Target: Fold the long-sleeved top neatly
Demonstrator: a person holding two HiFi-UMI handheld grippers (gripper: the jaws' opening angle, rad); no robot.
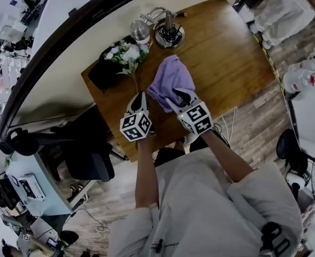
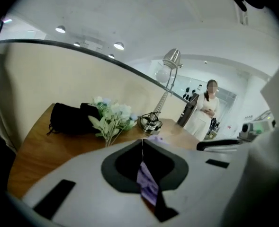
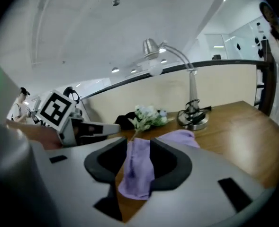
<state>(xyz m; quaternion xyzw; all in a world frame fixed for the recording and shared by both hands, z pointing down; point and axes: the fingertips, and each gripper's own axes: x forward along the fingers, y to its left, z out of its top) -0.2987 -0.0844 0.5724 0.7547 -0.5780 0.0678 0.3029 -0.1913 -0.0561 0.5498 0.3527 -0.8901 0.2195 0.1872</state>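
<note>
The purple long-sleeved top (image 1: 173,76) lies bunched on the wooden table (image 1: 227,52), near its front edge. My left gripper (image 1: 139,95) sits at the top's left side, shut on a thin fold of purple cloth (image 2: 146,183) that hangs down between its closed jaws. My right gripper (image 1: 181,95) is at the top's near right corner. In the right gripper view its jaws stand apart, and a loose strip of the cloth (image 3: 138,171) droops between them without being pinched. The rest of the top (image 3: 179,137) is heaped just beyond.
Behind the top stand a desk lamp (image 1: 169,35), a metal cup (image 1: 140,31), a bunch of white flowers (image 1: 126,53) and a black pouch (image 1: 104,71). A black office chair (image 1: 87,154) is left of the table. A person (image 2: 206,110) stands far off.
</note>
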